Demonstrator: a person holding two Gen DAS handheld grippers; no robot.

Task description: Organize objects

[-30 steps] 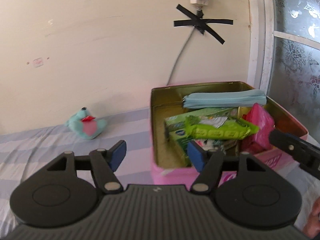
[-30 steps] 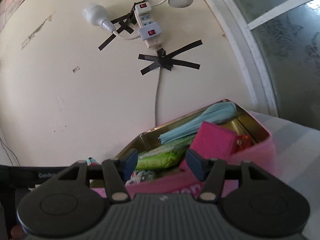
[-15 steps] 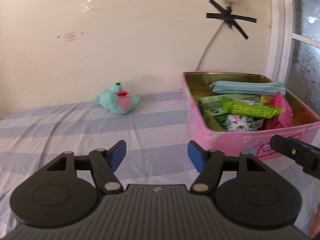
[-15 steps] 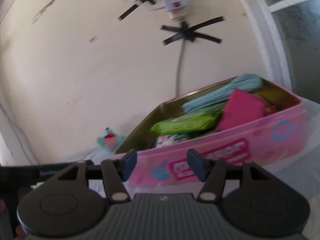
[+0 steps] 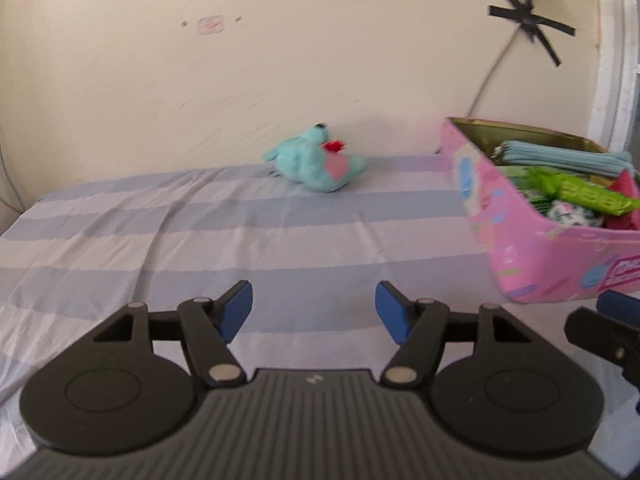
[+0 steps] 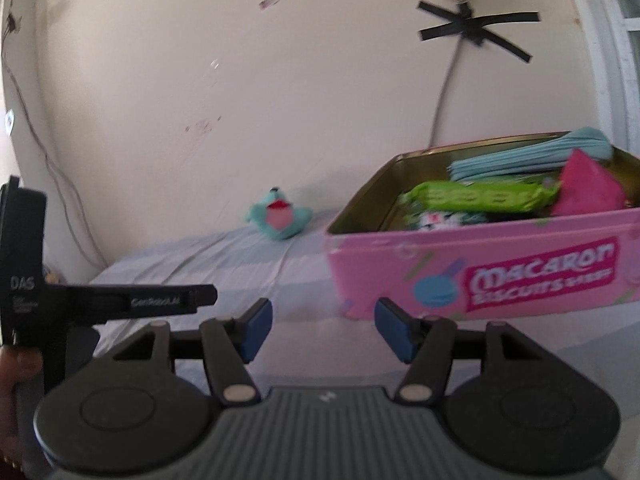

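Note:
A pink "Macaron" biscuit tin [image 6: 500, 276] stands open on the striped bedsheet [image 5: 260, 240], also at the right of the left wrist view [image 5: 516, 248]. It holds a green packet [image 6: 476, 196], a light blue pouch [image 6: 532, 158], a pink packet [image 6: 588, 188] and more. A teal plush toy [image 5: 316, 162] lies near the wall, left of the tin [image 6: 280, 216]. My left gripper [image 5: 314, 312] is open and empty, low over the sheet. My right gripper [image 6: 323, 330] is open and empty in front of the tin.
A cream wall [image 5: 200, 80] runs behind the bed. A cable taped with black tape [image 6: 476, 32] hangs from a power strip above the tin. A window frame [image 5: 616, 80] is at the far right. The left gripper's body [image 6: 112, 300] shows left in the right wrist view.
Both grippers pulled back from over the tin and swung left. The tin now sits to the right and the plush toy has come toward the centre. Both grippers stayed open.

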